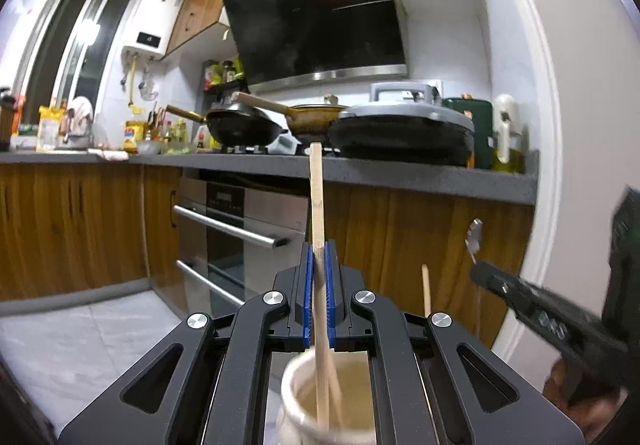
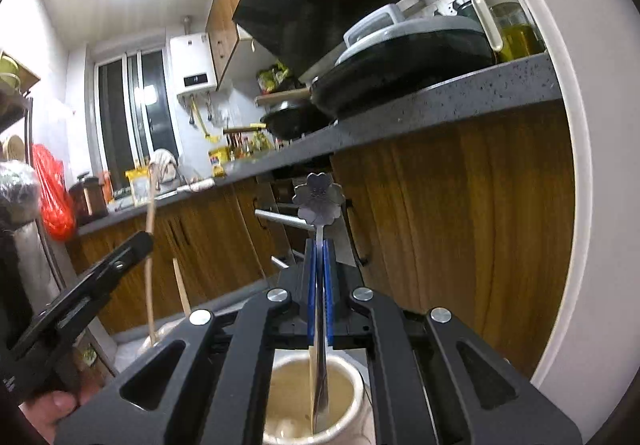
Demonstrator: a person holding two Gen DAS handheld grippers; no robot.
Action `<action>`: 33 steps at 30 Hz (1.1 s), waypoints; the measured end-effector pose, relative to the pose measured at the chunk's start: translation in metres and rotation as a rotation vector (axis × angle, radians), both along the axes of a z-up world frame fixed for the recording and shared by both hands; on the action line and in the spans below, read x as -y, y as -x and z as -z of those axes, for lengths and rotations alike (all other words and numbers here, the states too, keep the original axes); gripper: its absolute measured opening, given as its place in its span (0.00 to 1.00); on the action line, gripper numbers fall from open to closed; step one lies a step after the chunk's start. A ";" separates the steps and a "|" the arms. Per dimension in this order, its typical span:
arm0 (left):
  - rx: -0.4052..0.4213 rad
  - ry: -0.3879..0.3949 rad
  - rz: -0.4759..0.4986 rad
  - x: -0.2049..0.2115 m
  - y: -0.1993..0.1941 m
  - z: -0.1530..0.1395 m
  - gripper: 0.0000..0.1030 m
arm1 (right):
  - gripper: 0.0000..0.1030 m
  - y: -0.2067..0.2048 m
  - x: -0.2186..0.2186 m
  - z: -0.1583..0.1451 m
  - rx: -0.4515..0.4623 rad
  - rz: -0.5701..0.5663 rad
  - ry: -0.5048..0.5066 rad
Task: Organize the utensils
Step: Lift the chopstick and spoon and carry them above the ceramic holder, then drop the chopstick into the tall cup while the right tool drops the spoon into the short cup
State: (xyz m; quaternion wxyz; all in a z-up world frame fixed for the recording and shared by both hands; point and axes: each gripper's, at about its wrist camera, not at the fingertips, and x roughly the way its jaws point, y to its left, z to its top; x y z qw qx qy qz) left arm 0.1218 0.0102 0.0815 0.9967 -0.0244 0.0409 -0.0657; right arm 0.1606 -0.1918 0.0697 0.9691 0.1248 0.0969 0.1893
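Note:
My left gripper [image 1: 319, 251] is shut on a wooden chopstick [image 1: 317, 197] that stands upright, its lower end inside a white ceramic holder [image 1: 294, 419] below the jaws. A second chopstick [image 1: 426, 291] pokes up to the right. My right gripper [image 2: 320, 245] is shut on a metal spoon [image 2: 319, 199] with a flower-shaped end, its lower part inside a white ceramic cup [image 2: 354, 411]. The right gripper also shows in the left wrist view [image 1: 476, 271] and the left gripper in the right wrist view [image 2: 144, 239].
A grey kitchen counter [image 1: 400, 175] ahead carries a black wok [image 1: 246, 125], a frying pan [image 1: 316, 117], a lidded griddle [image 1: 404, 129] and an oil jug [image 1: 506, 137]. Wooden cabinets and a steel oven [image 1: 236, 237] sit below. A range hood [image 1: 320, 21] hangs above.

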 end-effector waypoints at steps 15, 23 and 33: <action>-0.128 0.015 0.054 -0.008 0.032 0.028 0.06 | 0.03 0.024 0.007 0.029 -0.099 -0.003 0.051; -0.178 0.013 0.044 -0.010 0.029 0.036 0.06 | 0.03 0.022 0.009 0.028 -0.109 0.009 0.048; -0.160 0.008 0.031 -0.009 0.030 0.035 0.08 | 0.05 0.020 0.011 0.030 -0.128 0.009 0.036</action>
